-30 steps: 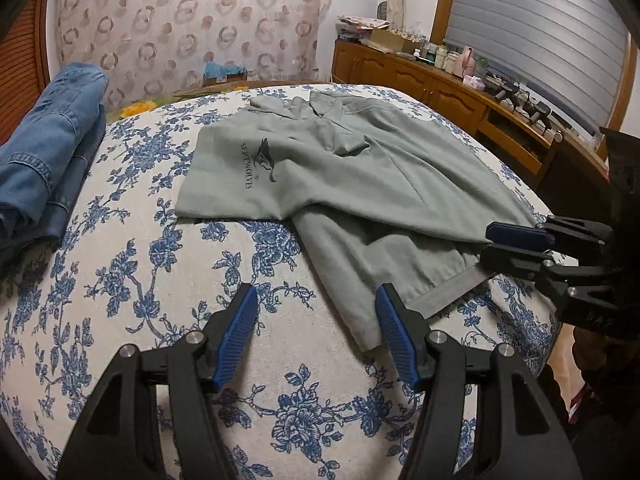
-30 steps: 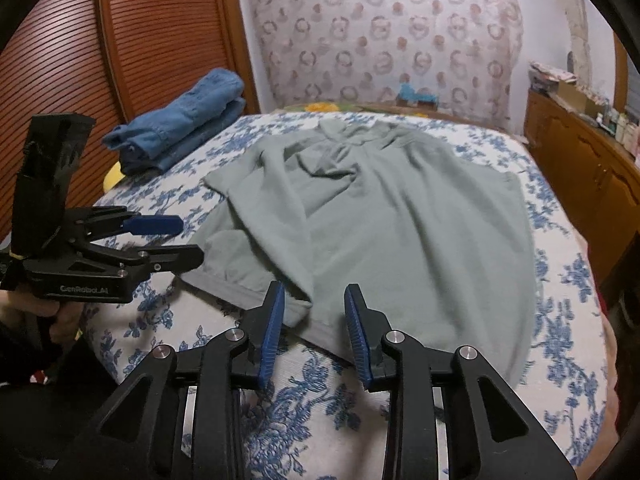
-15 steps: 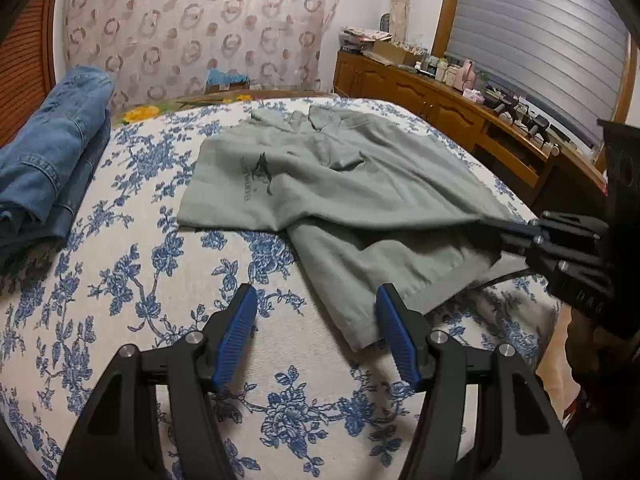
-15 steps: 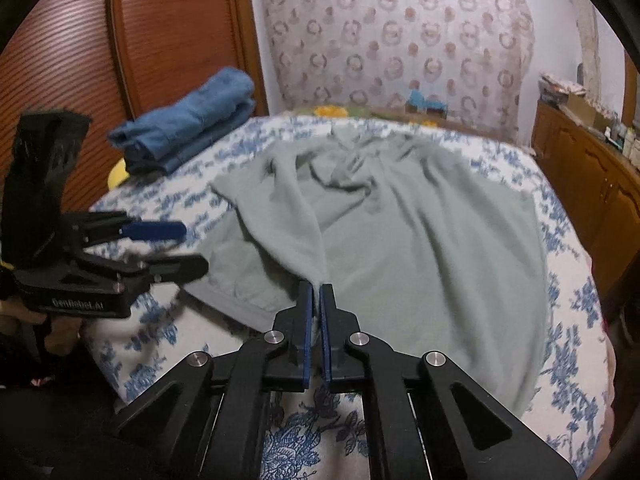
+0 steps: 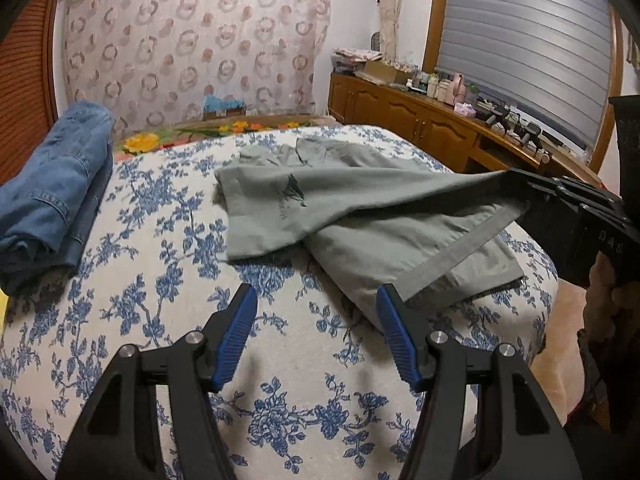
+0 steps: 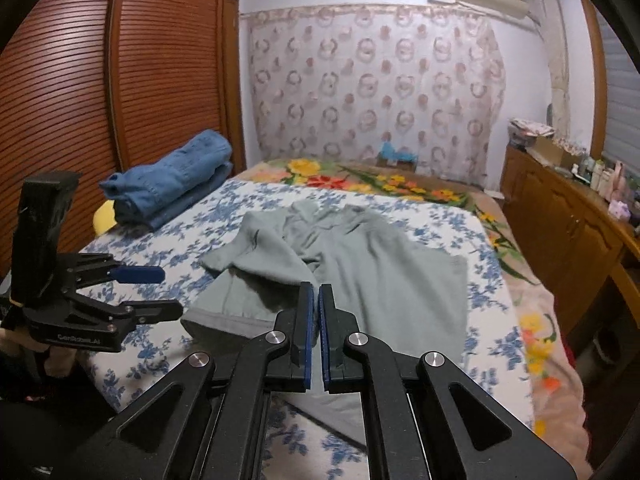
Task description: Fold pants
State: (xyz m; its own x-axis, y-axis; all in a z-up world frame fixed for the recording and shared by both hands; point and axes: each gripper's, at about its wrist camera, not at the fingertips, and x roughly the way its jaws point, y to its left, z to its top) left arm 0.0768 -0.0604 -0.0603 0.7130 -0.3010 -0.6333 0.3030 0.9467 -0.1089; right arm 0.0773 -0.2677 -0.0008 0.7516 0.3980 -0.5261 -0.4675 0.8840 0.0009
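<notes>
**Right hand-held gripper lifts a pant hem off the bed**

The right hand-held gripper (image 6: 319, 312) has its blue pads pressed almost together, pinching the near edge of the grey-green pants (image 6: 384, 264). From the left wrist camera the same right hand-held gripper (image 5: 516, 182) shows at the right side, with the fabric drawn up off the bed into a taut sheet that slopes down toward the rest of the garment. A darker hem band runs along the lifted edge.

The left hand-held gripper (image 5: 318, 328) stands wide, its two blue pads well apart and holding nothing, hovering just above the bed (image 5: 160, 280) near the hem end of the lower pant leg. In the right wrist camera the left hand-held gripper (image 6: 160, 292) shows at the left, beside the hem of that leg.

The pants lie spread across the middle of the blue-flowered bedspread, waist toward the far end, one leg partly over the other, a small dark printed mark showing on the upper layer.

Folded blue jeans (image 5: 52, 196) sit at the far left edge of the bed, well apart from the pants. A wooden cabinet (image 5: 420, 128) cluttered with bottles runs along the right wall under a shuttered window, and a patterned curtain (image 6: 372, 80) hangs behind the bed.
</notes>
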